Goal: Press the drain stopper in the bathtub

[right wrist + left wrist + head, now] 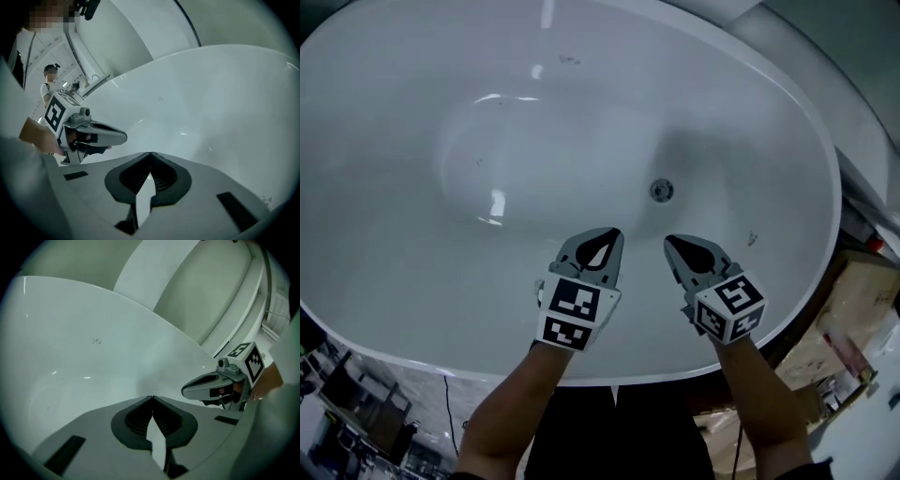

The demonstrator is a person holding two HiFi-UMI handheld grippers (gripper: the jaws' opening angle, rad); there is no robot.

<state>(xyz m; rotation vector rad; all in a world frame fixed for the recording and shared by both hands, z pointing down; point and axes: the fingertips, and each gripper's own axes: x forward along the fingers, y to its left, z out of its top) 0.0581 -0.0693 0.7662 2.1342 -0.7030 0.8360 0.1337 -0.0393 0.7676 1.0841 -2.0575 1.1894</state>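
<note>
A round metal drain stopper sits in the floor of the white oval bathtub. My left gripper hangs over the tub's near side, shut and empty, its tips left of and nearer than the stopper. My right gripper is beside it, also shut and empty, its tips just short of the stopper. In the left gripper view my left gripper points at bare tub wall, with the right gripper at its right. In the right gripper view my right gripper has the left gripper at its left.
Cardboard boxes stand on the floor to the right of the tub. Chairs and clutter lie at the lower left. A person stands in the background of the right gripper view.
</note>
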